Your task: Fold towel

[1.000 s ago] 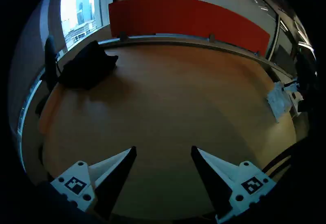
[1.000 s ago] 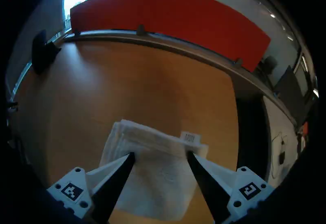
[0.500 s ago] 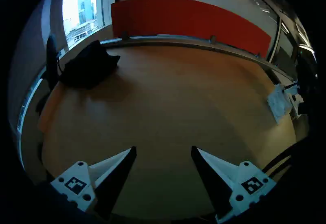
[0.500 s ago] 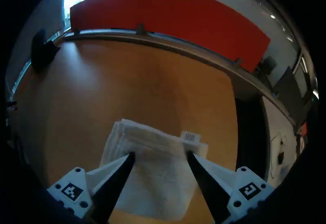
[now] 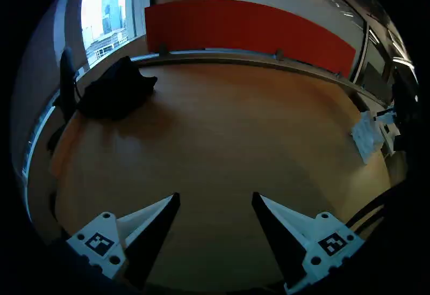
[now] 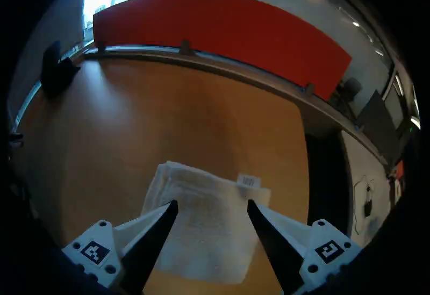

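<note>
Both pairs of fingers stand wide apart, holding nothing. I see my right gripper [image 6: 211, 206] poised over the folded white towel [image 6: 207, 233], which lies flat on the wooden surface [image 6: 161, 117]. My left gripper [image 5: 215, 198] faces that surface, with a black bag [image 5: 115, 88] far off.

The towel [image 6: 207, 225] lay on the tabletop [image 6: 161, 117] just below the right claw [image 6: 209, 204], near the tabletop's right edge. A bag [image 5: 115, 88] sat far left, in front of a partition [image 5: 247, 26] standing along the back edge. The left claw [image 5: 215, 198] hung over the tabletop, well left of the towel.
</note>
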A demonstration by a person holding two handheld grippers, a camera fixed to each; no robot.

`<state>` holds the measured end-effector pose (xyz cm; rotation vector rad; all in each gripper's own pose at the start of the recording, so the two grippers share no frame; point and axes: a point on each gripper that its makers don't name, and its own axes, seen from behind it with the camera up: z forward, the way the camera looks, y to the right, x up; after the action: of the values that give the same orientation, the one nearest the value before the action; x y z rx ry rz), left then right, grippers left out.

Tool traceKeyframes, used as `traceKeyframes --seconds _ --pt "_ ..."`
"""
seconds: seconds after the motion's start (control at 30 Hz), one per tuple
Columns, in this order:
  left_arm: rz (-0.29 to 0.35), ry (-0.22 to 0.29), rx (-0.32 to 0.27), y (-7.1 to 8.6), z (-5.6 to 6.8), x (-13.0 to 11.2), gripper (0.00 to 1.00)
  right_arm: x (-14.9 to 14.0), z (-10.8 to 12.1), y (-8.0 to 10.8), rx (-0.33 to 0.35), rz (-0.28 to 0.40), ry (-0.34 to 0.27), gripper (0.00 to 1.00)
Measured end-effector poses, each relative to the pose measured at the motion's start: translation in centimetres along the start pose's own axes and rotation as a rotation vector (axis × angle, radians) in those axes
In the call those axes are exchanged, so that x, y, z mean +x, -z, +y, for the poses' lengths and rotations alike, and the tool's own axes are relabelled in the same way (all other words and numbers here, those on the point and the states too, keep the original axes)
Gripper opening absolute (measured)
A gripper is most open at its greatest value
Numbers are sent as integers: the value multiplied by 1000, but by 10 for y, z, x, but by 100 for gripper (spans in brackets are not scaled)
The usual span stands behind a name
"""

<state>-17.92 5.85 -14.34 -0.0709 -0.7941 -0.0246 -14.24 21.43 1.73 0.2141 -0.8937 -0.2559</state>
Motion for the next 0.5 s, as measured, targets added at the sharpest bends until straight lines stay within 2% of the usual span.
traceKeyframes --seconds 0.27,0.5 --pt "19 -9 -3 0 -2 9 99 7 -4 16 -43 96 -49 100" --pt "43 -25 -6 0 -2 21 99 19 -4 37 -98 217 -100 100"
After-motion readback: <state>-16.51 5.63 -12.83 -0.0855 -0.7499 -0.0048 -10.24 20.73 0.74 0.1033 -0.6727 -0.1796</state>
